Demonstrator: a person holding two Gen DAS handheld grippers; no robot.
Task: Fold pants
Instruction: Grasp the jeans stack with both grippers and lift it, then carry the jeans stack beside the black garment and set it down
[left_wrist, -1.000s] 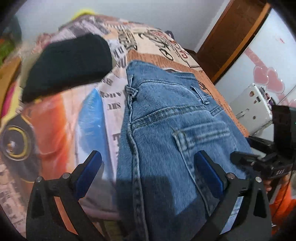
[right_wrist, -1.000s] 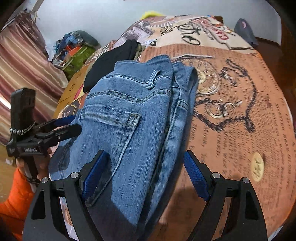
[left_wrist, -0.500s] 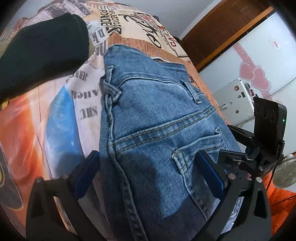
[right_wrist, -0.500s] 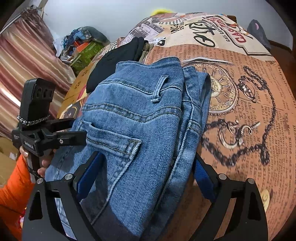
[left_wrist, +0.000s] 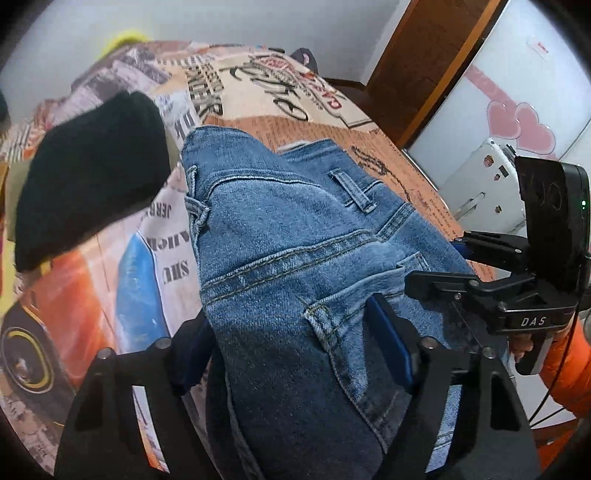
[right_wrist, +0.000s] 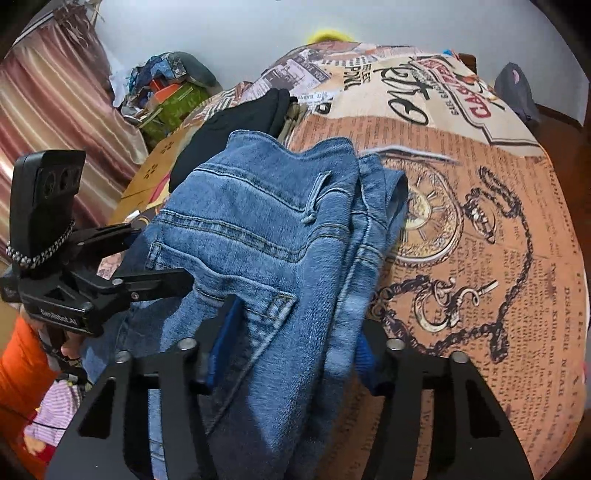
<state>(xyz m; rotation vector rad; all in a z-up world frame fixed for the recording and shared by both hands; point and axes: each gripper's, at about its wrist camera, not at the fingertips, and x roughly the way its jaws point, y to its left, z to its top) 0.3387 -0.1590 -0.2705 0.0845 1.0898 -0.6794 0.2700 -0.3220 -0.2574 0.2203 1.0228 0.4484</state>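
A pair of blue jeans (left_wrist: 295, 258) lies on a bed, already doubled leg over leg, the waistband at the far end and a back pocket facing up. The near part of the jeans runs toward both cameras and bunches upward between the tools.

The left gripper (left_wrist: 295, 347) straddles the left side of the denim near the pocket; its jaws have just been closing, and the blue pads appear to press into the cloth on both sides. The right gripper (right_wrist: 291, 343) straddles the right side, over the stacked outer seams; its jaws have also just been closing, narrower than the left, and the fabric looks pinched between the pads. Each tool shows in the other's view, side by side and level.

To do this fold well, both grips probably need to catch every layer, not just the top one, so the underside does not trail behind. The two hands should likely lift together and carry the near part toward the waistband, keeping the edges lined up so the fold lands square.

Around the jeans is a bedspread (right_wrist: 480, 229) printed with newspaper text and a pocket watch. A folded black garment (left_wrist: 88, 173) sits just beyond the jeans on the far left. An orange sleeve (left_wrist: 565, 369) shows behind the right tool
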